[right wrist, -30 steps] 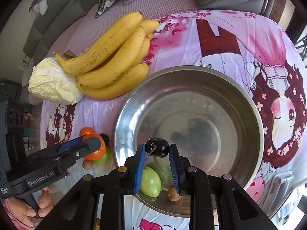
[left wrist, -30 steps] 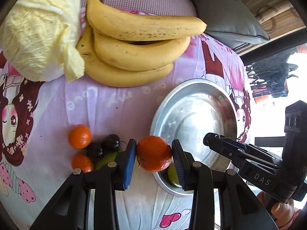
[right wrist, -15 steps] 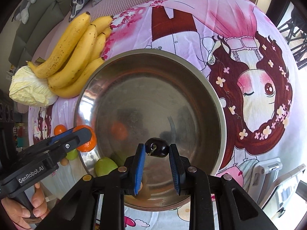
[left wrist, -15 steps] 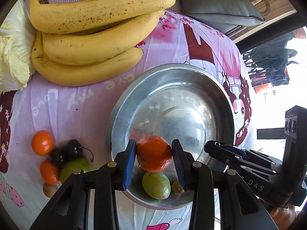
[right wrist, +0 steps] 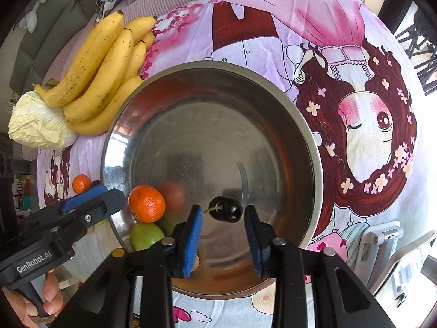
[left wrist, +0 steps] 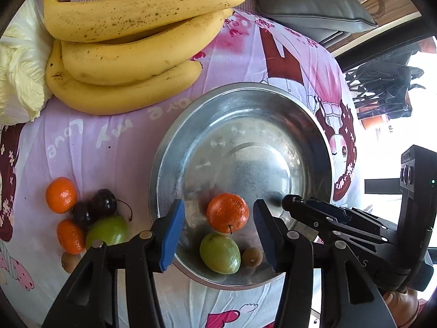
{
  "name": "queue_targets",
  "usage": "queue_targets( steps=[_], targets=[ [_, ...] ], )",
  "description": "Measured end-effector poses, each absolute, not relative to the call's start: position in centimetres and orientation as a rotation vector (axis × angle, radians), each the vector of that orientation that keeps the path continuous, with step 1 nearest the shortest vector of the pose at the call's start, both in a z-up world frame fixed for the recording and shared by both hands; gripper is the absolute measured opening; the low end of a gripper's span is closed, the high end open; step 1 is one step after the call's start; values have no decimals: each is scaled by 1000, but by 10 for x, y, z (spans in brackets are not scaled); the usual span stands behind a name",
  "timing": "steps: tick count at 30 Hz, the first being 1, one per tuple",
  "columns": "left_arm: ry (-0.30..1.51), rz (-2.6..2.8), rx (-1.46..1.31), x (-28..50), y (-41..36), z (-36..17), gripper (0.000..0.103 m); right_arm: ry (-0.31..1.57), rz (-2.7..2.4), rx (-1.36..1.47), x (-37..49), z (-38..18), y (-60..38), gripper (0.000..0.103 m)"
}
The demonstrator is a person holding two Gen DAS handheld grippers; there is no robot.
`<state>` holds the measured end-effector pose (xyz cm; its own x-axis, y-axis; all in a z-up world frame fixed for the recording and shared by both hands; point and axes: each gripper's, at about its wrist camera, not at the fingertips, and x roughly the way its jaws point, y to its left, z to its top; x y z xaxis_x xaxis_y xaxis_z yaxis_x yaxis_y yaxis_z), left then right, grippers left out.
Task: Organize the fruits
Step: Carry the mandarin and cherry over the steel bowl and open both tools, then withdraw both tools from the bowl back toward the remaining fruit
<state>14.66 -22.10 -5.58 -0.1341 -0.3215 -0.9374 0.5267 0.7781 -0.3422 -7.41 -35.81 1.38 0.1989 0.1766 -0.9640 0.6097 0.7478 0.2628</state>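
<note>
A steel bowl [left wrist: 314, 136] [right wrist: 308, 125] rests on a pink cartoon cloth. My left gripper [left wrist: 218, 228] hangs over its near edge with jaws opening; an orange tangerine [left wrist: 227, 212] [right wrist: 147, 204] lies between the pads, touching neither. A green plum [left wrist: 220, 253] [right wrist: 144, 235] and a small brown fruit [left wrist: 252, 257] lie in the bowl below it. My right gripper [right wrist: 222, 227] is over the bowl, jaws opening; a dark cherry [right wrist: 226, 209] sits between the pads, free of both. On the cloth lie two tangerines [left wrist: 61, 194], dark cherries [left wrist: 94, 210] and a green plum [left wrist: 107, 231].
A bunch of bananas [left wrist: 131, 43] [right wrist: 101, 73] and a pale cabbage [left wrist: 19, 68] [right wrist: 41, 123] lie on the cloth beyond the bowl. Grey cushions [left wrist: 308, 2] stand behind. A hand [right wrist: 41, 300] holds the left gripper's handle. A white stand [right wrist: 382, 243] sits at the right.
Both grippers moved over the bowl and have spread their jaws. The tangerine and the cherry, gripped before, now sit free between the pads.
</note>
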Motion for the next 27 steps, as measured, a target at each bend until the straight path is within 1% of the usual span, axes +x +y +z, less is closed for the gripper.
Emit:
queue_targets(
  steps=[1,6,8,9,11,12,13,14,16,17,18,27],
  targets=[
    [1541,-727,170,148,-218,-54,57,1365,-340,702,-74,18,-356,69],
    [1536,-663,173,155,-202,-49,66,1368,-345,671,-66,27,-349,74],
    [1540,-626,162,159,-193,-49,68,1367,-351,672,-65,26,-347,84],
    [1543,-605,156,162,-189,-49,72,1367,-356,668,-64,26,-346,86],
    [1543,-558,137,167,-178,-51,81,1370,-362,660,-62,26,-344,93],
    [1541,-538,126,169,-172,-51,81,1373,-365,660,-61,26,-343,96],
    [1540,-517,118,172,-167,-52,81,1377,-367,662,-59,26,-341,101],
    [1539,-495,113,175,-162,-53,81,1380,-369,667,-58,25,-340,103],
    [1533,-457,110,179,-153,-54,85,1381,-366,670,-57,24,-337,103],
    [1528,-440,113,181,-149,-55,91,1381,-362,666,-57,24,-335,103],
    [1523,-424,115,182,-145,-55,93,1380,-362,661,-56,24,-334,103],
    [1519,-314,105,195,-115,-63,93,1375,-360,624,-43,21,-321,103]
  ],
)
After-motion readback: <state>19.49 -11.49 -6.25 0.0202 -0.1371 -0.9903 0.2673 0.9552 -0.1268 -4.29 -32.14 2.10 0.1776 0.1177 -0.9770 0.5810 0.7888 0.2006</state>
